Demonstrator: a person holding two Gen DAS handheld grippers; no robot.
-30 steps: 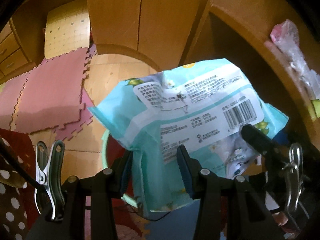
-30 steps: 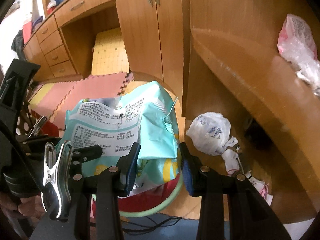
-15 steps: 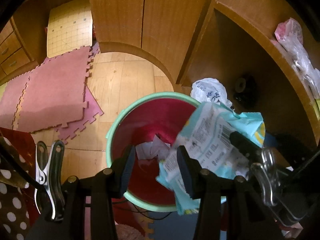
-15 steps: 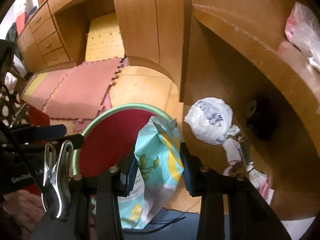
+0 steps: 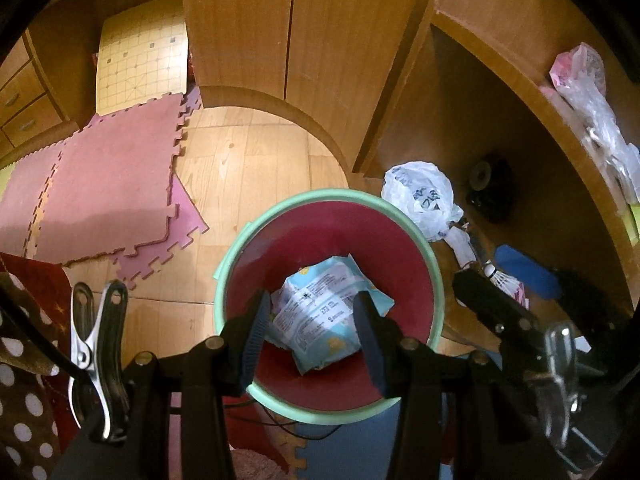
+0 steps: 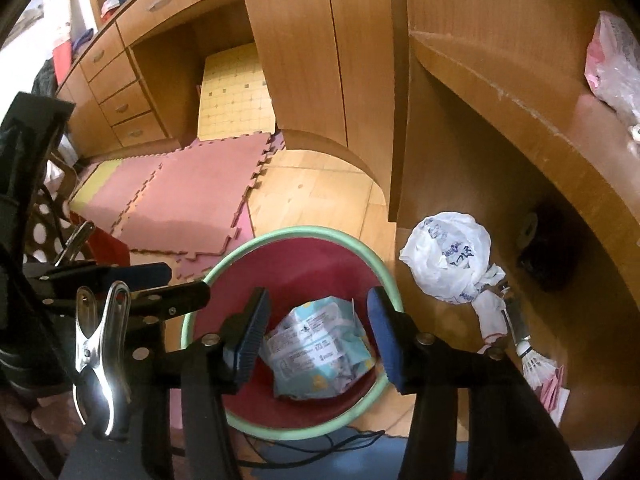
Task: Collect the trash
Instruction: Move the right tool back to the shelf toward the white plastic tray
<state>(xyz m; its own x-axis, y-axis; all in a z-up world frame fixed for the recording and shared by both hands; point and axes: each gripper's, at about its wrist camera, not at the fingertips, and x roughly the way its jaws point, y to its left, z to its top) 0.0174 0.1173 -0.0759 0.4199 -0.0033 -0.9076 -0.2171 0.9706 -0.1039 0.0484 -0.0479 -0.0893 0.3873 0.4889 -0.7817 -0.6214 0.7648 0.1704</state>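
Trash is lying in the bin (image 5: 434, 280): a crumpled blue packet (image 5: 326, 312) is resting on the red bottom, printed side up, clear of both grippers. The left gripper (image 5: 310, 334) is hovering over the bin with its jaws spread and nothing between them. The right gripper (image 6: 318, 334) is hanging above the same spot, its jaws opening, also with nothing between them. Both are pointing down into the bin, likely because the packet was meant to land there. A knotted white bag (image 6: 450, 258) is sitting on the floor just beside the bin, under the counter (image 6: 560, 128), and looks like the next piece to collect. A pink bag (image 6: 614, 64) is lying on the counter.
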